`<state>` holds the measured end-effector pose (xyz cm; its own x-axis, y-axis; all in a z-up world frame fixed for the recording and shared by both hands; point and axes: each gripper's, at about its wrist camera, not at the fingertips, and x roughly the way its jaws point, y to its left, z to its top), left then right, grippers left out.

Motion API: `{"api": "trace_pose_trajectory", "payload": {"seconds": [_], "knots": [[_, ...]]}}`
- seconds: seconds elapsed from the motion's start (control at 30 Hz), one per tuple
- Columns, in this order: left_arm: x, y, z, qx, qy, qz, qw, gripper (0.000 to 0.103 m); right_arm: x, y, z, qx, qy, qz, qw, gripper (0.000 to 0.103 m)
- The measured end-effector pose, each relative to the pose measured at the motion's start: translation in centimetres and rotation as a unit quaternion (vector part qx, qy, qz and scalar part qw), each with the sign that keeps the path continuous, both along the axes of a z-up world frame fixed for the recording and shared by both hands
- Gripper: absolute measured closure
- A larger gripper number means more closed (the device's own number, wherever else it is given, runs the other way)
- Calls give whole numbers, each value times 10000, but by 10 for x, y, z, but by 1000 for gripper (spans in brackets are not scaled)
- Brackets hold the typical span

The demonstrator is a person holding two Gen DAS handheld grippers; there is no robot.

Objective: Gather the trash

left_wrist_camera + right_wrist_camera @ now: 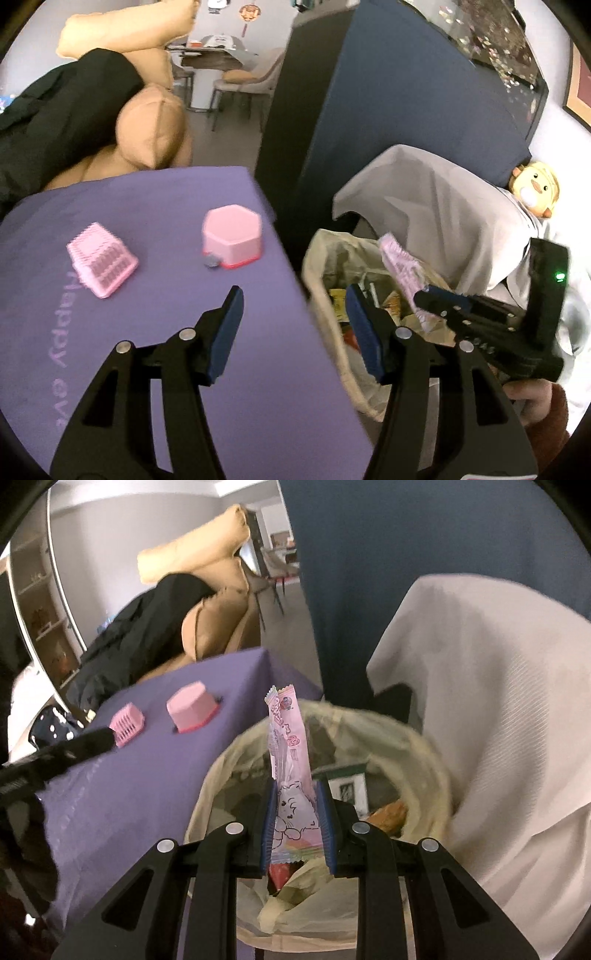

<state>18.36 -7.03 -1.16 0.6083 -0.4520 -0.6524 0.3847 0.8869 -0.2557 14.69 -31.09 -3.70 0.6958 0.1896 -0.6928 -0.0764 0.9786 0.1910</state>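
A pink snack wrapper [290, 746] stands upright between the pads of my right gripper [296, 788], which is shut on it directly above the bag-lined trash bin [424, 746]. The left wrist view shows the same wrapper [400, 269] and right gripper [421, 295] over the bin [314, 266], which holds several scraps. My left gripper [294, 295] is open with nothing between its fingers; it straddles the purple table's [147, 206] right edge and the bin. On the table lie a pink slatted basket [101, 258] and a pink hexagonal box [232, 236], with a small grey item [212, 262] at its foot.
A grey cloth [436, 206] drapes over something right of the bin, with a yellow plush toy [535, 188] behind it. A tall dark blue panel [388, 92] stands behind the bin. Tan cushions [155, 133] and a black garment [62, 122] lie beyond the table.
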Motion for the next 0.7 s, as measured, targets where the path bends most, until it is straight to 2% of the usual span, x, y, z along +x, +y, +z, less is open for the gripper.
{"api": "trace_pose_trajectory", "payload": {"seconds": [0.17,0.23,0.3,0.4,0.47,0.63,0.7], "knots": [[-10,21,3,-29,-58,238,9997,49,10,10,-17,-19,199,-26,9998,81],[-14,29,4,-66,-38,324,9994,49,14,11,-21,21,232,-94,9997,78],[-21,40,4,-93,2,431,9990,48,17,11,-23,84,287,-175,9994,58],[-34,51,4,-49,-31,513,9987,43,8,12,-18,94,224,-252,9994,46],[-47,59,7,-28,-112,579,9983,41,-2,16,-12,20,211,-296,9993,46],[-87,71,16,189,-495,722,9960,23,-50,39,14,-70,-86,-261,9996,46],[-106,72,17,384,-656,743,9943,22,-76,52,24,-101,-280,-257,9992,46]]}}
